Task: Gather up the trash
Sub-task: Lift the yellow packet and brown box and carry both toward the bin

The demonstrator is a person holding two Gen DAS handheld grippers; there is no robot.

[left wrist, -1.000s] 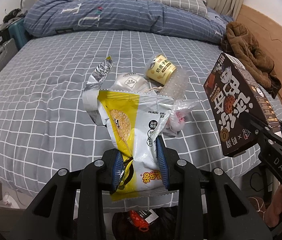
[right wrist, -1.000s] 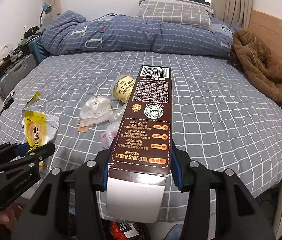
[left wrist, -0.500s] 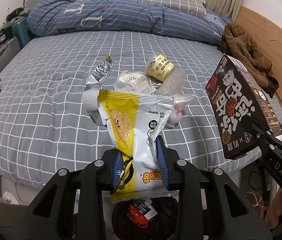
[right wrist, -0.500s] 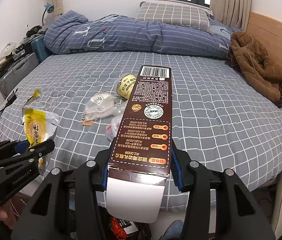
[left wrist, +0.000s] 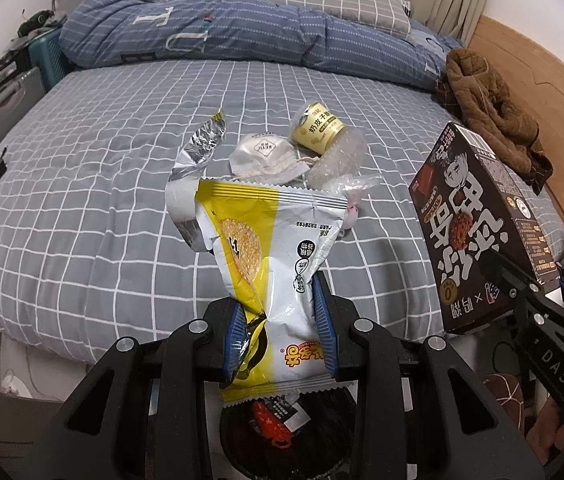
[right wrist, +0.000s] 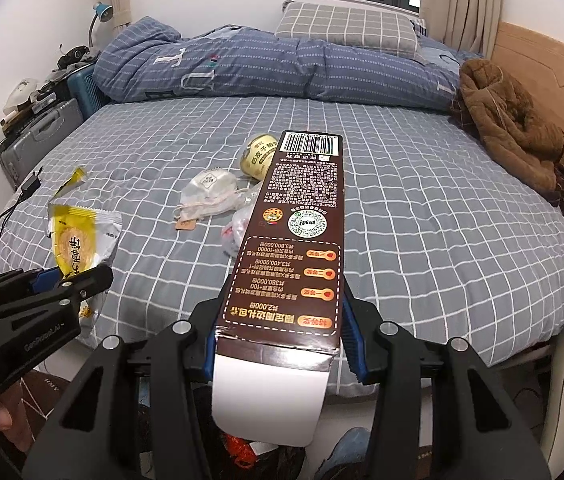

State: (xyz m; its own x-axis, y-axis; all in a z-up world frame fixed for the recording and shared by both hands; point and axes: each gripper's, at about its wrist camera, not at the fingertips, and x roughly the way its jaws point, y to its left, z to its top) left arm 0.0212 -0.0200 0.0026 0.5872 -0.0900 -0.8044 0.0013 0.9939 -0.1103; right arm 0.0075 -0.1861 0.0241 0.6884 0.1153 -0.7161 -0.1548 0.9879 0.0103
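At the far left of the right wrist view, the left tongs (right wrist: pixel 72 278) are clamped on a yellow-and-white snack wrapper (left wrist: pixel 270 252). In the left wrist view its long axis runs up and away from the pads, torn silver top flaring toward the bed (left wrist: pixel 82 200), bottom seam hanging below the tongs over a dark trash bin (left wrist: pixel 282 436) on the floor — red and black scraps already lie in it.

Past the wrapper, on the grey checked sheet, lie a white face mask (left wrist: pixel 266 152), a yellow cup (left wrist: pixel 317 128) tipped on its side with its mouth toward the pillows, and crumpled clear plastic (left wrist: pixel 341 164), all close together near the middle of the bed. The near bed edge runs just beyond the tongs; wide bare sheet lies to the left of the litter.

To the right, the right tongs (right wrist: pixel 280 340) are clamped on a dark brown snack box (right wrist: pixel 297 248), gripped across its narrow sides near the open white-lined end. Its long axis points straight ahead and up, barcode end farthest, over the bed edge. Farther right a brown jacket (right wrist: pixel 513 136) lies against the wooden headboard (right wrist: pixel 541 68), with open sheet between it and the box.
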